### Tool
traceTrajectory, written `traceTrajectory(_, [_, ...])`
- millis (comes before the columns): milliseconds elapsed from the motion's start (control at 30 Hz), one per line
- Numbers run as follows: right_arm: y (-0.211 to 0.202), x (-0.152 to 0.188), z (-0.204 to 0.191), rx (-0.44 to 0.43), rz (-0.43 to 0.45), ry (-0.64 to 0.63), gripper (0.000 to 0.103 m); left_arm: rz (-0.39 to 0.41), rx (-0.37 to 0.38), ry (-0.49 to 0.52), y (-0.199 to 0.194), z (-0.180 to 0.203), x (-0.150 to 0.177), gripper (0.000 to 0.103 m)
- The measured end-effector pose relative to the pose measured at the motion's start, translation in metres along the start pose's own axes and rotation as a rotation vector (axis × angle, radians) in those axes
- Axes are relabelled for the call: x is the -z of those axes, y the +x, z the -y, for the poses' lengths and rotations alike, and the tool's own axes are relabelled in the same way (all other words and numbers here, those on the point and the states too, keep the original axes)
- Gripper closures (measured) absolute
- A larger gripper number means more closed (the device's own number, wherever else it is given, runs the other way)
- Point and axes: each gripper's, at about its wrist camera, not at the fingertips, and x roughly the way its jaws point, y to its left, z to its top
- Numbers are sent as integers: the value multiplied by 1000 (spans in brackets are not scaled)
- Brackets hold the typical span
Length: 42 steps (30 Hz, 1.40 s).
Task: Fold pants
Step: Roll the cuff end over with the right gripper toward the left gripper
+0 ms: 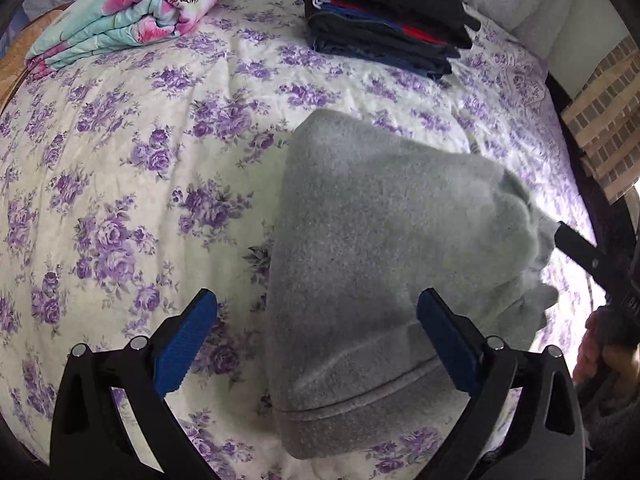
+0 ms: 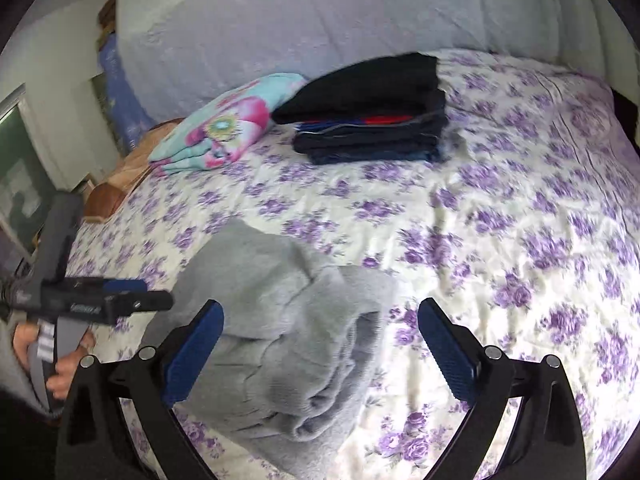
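Both the left tongs [image 1: 316,336] and the right tongs [image 2: 320,340] hang spread, pinching nothing, over the grey fleece pants [image 1: 384,256], which lie bunched on the floral bedspread [image 1: 120,184]. A good fold probably means gripping the rumpled end, pulling it flat, and matching edges first.

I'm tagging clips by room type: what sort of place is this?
Most likely a bedroom: a bed with a purple floral bedspread, a folded floral blanket near its head, and a stack of folded dark clothes behind the grey pants.
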Motion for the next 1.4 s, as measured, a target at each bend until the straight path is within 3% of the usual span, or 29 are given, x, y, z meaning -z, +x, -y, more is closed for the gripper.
traceTrajectory(67, [18, -1, 15, 21, -53, 94, 5, -1, -24, 23, 15, 3, 5, 4])
traceTrajectory(167, [51, 12, 25, 82, -162, 139, 4, 12, 26, -57, 22, -7, 5, 4])
traceTrajectory(300, [63, 25, 38, 26, -173, 195, 4, -2, 17, -126, 16, -10, 3, 4])
traceTrajectory(400, [53, 18, 42, -26, -180, 185, 4, 81, -45, -112, -6, -1, 2, 5])
traceTrajectory(467, [38, 13, 46, -78, -137, 176, 4, 102, -57, -99, -14, 4, 1, 5])
traceTrajectory(567, [32, 6, 56, -191, -145, 205, 4, 31, -79, -77, -6, 9, 3, 5])
traceTrajectory(667, [46, 6, 62, -248, -212, 250, 4, 30, -59, -67, -2, 13, 11, 5])
traceTrajectory(800, [62, 11, 58, -284, -248, 306, 4, 41, -21, 5, 7, 13, 17, 4])
traceTrajectory(900, [74, 18, 54, -285, -257, 377, 4, -12, 52, -23, 13, 2, 10, 4])
traceTrajectory(967, [78, 26, 55, -289, -266, 465, 4, -46, 51, -6, 14, 3, 4, 4])
traceTrajectory(1033, [79, 31, 55, -276, -274, 508, 4, -52, 6, 54, 10, 12, -3, 4])
traceTrajectory(1100, [78, 32, 52, -249, -279, 520, 4, -1, -16, 127, 0, 25, -7, 5])
traceTrajectory(1200, [79, 32, 48, -214, -291, 514, 4, 78, 19, 174, -15, 36, -14, 5])
traceTrajectory(1333, [79, 28, 51, -248, -288, 528, 4, 179, 2, 184, -35, 43, -17, 5])
traceTrajectory(1400, [69, 27, 51, -290, -226, 521, 4, 197, -27, 196, -43, 47, -19, 5])
